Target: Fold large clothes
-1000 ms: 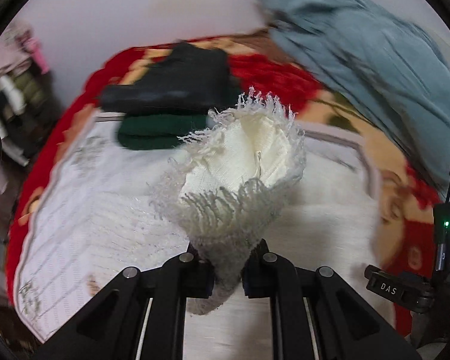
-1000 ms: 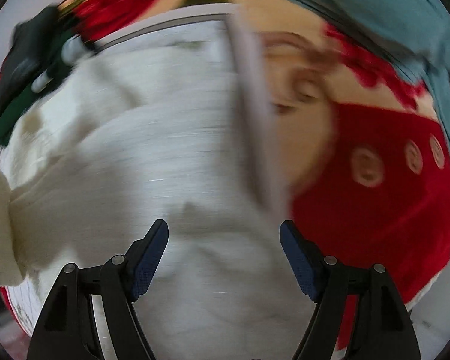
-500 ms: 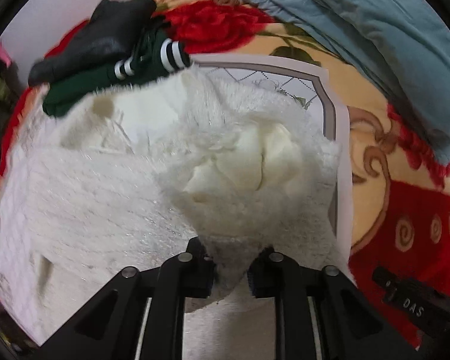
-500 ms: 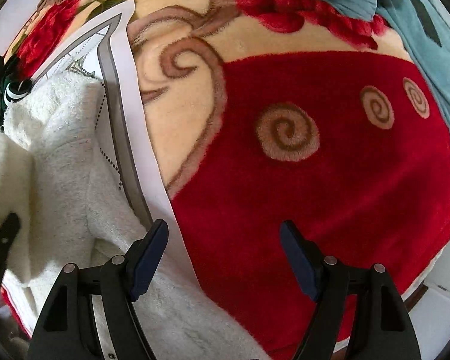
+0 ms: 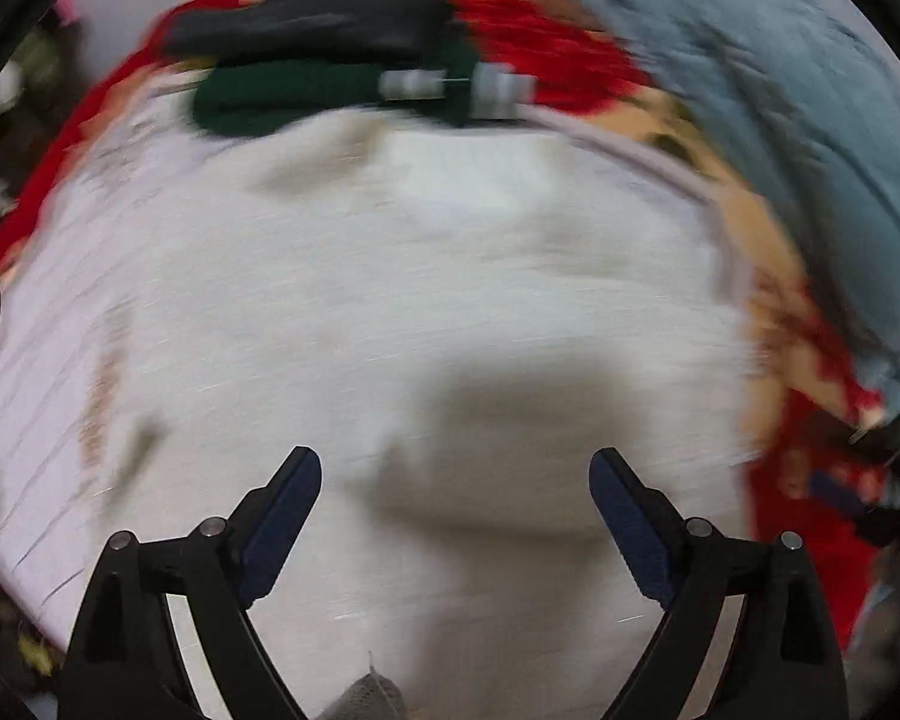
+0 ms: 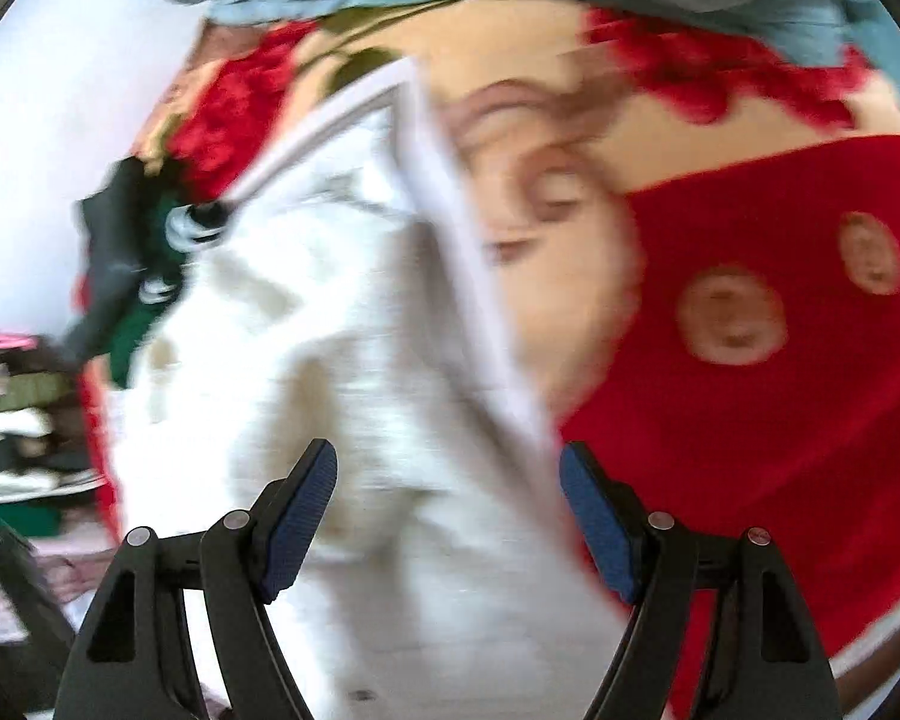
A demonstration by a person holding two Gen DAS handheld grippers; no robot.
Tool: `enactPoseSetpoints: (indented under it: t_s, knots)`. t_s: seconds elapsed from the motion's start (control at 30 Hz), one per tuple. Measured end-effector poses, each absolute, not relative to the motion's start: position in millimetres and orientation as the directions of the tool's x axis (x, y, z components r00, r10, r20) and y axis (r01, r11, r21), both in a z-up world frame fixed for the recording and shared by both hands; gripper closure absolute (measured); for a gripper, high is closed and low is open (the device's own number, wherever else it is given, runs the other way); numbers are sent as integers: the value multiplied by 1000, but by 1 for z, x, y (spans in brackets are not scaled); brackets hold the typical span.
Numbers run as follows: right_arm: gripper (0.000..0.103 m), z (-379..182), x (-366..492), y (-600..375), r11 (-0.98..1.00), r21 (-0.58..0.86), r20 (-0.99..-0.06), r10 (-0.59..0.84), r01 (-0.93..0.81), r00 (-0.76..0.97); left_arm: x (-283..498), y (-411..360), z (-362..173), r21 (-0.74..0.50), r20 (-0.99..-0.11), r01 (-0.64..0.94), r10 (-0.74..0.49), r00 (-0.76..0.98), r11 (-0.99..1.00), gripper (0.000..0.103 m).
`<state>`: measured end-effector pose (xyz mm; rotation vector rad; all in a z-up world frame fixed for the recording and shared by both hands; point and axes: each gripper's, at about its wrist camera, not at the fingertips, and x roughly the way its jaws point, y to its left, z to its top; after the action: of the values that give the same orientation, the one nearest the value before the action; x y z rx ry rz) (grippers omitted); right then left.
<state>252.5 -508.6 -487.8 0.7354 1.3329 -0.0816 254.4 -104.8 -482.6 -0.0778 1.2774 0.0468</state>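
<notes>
We see the left gripper [image 5: 455, 474] jaws opening, nothing pinched; the white garment [image 5: 390, 312] lies spread directly below and ahead of it. Right gripper [image 6: 448, 474] is wide apart, empty, over the garment's right edge, red blanket [image 6: 780, 420] to its right. Both views blurred.

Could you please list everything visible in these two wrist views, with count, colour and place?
garment: one, white, fuzzy, spread on the mat, below both grippers.
mat: one, white with grey border, under the garment.
blanket: one, red and cream, covering the bed.
quilt: one, blue-grey, bunched at the far edge.
dark clothes: a black piece on a green striped one, beyond the garment.
left gripper: black, blue pads, jaws opening, nothing between them.
right gripper: same, jaws open, empty.
</notes>
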Motion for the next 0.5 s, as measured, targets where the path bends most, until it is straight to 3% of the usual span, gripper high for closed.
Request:
enactPoseSetpoints:
  t_s: [0.2, 0.23, 0.27, 0.4, 0.5]
  knots:
    - [26, -527, 295, -439, 749, 557, -827, 538, 359, 160, 226, -21, -504, 153, -959, -221, 198, 202, 963, 12]
    - [52, -535, 300, -430, 765, 546, -834, 535, 343, 135, 222, -12, -509, 167, -960, -236, 213, 184, 957, 12]
    - [97, -540, 308, -419, 791, 528, -847, 519, 311, 116, 215, -2, -514, 184, -960, -250, 229, 164, 951, 12]
    - [97, -513, 315, -410, 894, 362, -922, 302, 265, 240, 196, 13, -524, 218, -958, -260, 257, 127, 941, 12]
    - [97, -531, 319, -409, 914, 290, -956, 268, 284, 116, 190, 14, -527, 212, -965, -253, 244, 101, 944, 12]
